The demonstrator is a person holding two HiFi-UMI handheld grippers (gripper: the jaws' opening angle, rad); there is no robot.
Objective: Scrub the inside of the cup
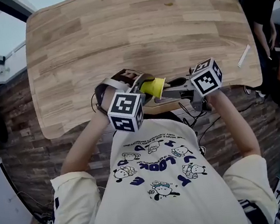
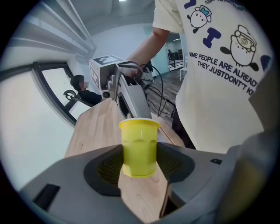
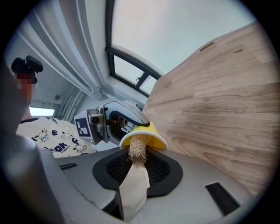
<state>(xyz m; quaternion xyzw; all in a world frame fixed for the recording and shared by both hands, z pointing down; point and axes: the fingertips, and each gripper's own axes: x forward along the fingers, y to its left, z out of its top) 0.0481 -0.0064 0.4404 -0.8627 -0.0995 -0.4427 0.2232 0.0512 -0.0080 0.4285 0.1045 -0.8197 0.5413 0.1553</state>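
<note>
Head view: the cup (image 1: 153, 87) is at the 6 o'clock edge of the table (image 1: 132, 26), close to our chest, with its mouth turned toward 3 o'clock. The left gripper (image 1: 139, 90) reaches in from 7 o'clock and the right gripper (image 1: 179, 93) from 3 o'clock. Both forearms are bent in tight, elbows out.

Left gripper view: the jaws stand fairly wide and press on the cup's walls at about mid-height, rim at 12 o'clock and base at 6. The cup looks like thin, smooth plastic. We judge it light, slick and easy to dent, so a moderate squeeze low on the wall seems the safest hold. The rim would flex.

Right gripper view: the jaws are closed narrow on the pale handle of a brush (image 3: 137, 151). Its fibrous head points to 12 o'clock and sits at the cup's mouth. How deep it goes we cannot tell. The fibres look stiff but yielding.
</note>
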